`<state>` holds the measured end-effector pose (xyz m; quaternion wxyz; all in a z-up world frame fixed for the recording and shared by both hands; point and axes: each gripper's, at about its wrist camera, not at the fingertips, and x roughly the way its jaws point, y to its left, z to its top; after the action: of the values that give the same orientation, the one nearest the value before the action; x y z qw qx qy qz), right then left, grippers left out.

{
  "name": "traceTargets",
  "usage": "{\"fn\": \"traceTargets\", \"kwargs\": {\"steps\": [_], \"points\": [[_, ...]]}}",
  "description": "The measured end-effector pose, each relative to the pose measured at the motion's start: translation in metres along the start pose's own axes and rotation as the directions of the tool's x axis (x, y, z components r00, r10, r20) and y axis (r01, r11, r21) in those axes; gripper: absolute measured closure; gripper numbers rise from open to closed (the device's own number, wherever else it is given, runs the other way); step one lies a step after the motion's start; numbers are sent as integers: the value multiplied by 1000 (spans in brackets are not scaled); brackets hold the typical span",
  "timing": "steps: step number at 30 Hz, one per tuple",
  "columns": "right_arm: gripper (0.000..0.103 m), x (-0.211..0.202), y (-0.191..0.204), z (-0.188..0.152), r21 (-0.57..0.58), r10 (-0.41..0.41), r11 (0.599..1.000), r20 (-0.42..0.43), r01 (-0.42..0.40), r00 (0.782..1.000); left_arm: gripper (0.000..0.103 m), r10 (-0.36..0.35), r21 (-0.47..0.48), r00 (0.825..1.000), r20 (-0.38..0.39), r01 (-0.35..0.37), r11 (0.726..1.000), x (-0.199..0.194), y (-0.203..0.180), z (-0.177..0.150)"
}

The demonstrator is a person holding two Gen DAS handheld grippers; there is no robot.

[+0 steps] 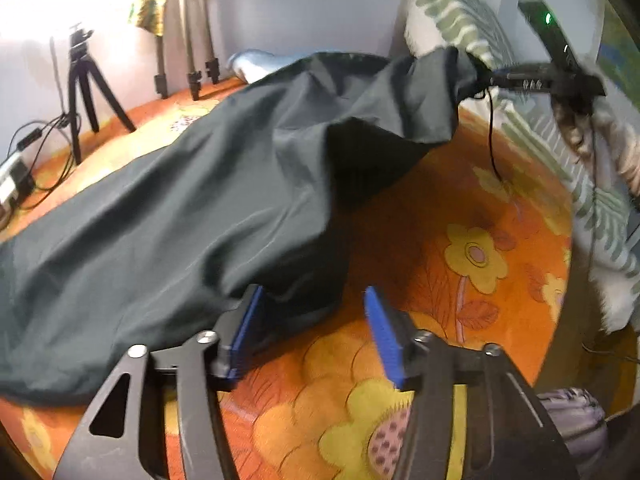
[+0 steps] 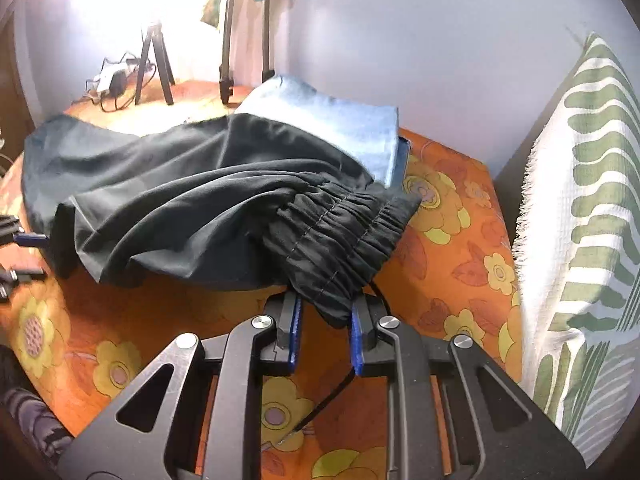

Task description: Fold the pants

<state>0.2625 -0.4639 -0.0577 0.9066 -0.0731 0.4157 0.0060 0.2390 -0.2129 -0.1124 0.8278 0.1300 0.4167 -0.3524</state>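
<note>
Dark green-black pants (image 1: 180, 208) lie across an orange flowered bedspread (image 1: 460, 220). My left gripper (image 1: 312, 304) is open. Its left finger touches the pants' near edge and nothing is between the pads. My right gripper (image 2: 325, 312) is shut on the gathered elastic waistband (image 2: 340, 236) and holds that end lifted off the bed. In the left wrist view the right gripper (image 1: 480, 80) shows at the upper right with the waistband raised. A black drawstring (image 2: 332, 396) hangs below the right gripper.
A folded light blue garment (image 2: 340, 120) lies behind the pants. A white and green patterned pillow (image 2: 580, 240) stands at the right. Tripods (image 1: 80, 92) and cables with a charger (image 2: 114, 80) stand at the far edge by the wall.
</note>
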Motion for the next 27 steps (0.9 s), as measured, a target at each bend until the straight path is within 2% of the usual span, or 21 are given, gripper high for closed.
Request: {"fn": "traceTargets", "kwargs": {"steps": [1, 4, 5, 6, 7, 8, 17, 21, 23, 25, 27], "points": [[84, 2, 0, 1, 10, -5, 1000, -1, 5, 1000, 49, 7, 2, 1000, -13, -7, 1000, 7, -3, 4], [84, 6, -3, 4, 49, -5, 999, 0, 5, 1000, 49, 103, 65, 994, -42, -100, 993, 30, -11, 12], [84, 6, -4, 6, 55, -8, 998, 3, 7, 1000, 53, 110, 83, 993, -33, -107, 991, 33, -11, 14], [84, 7, -5, 7, 58, -9, 998, 6, 9, 1000, 78, 115, 90, 993, -26, -112, 990, 34, -9, 15], [84, 7, -5, 8, 56, -17, 998, 8, 17, 1000, 93, 118, 95, 993, -23, -116, 989, 34, -6, 18], [84, 8, -6, 9, 53, -25, 998, 7, 24, 1000, 101, 113, 90, 993, -26, -111, 990, 33, -1, 20], [85, 1, -5, 10, 25, -53, 998, 7, 53, 999, 102, -42, 29, 999, 19, 42, 999, -41, 29, 23], [85, -3, -8, -9, 31, -56, 998, -14, 56, 998, 102, -106, 37, 994, -18, 107, 994, -57, 22, 9], [85, 3, -12, -27, 57, -58, 997, -39, 60, 998, 102, -109, 72, 993, -52, 112, 991, -50, 12, 2], [85, 14, -16, -42, 83, -58, 994, -79, 65, 995, 102, -70, 126, 996, -58, 77, 989, -45, 3, -7], [84, 21, -18, -52, 105, -22, 994, -107, 33, 994, 101, -90, 108, 994, -56, 95, 990, -42, 1, -9]]}}
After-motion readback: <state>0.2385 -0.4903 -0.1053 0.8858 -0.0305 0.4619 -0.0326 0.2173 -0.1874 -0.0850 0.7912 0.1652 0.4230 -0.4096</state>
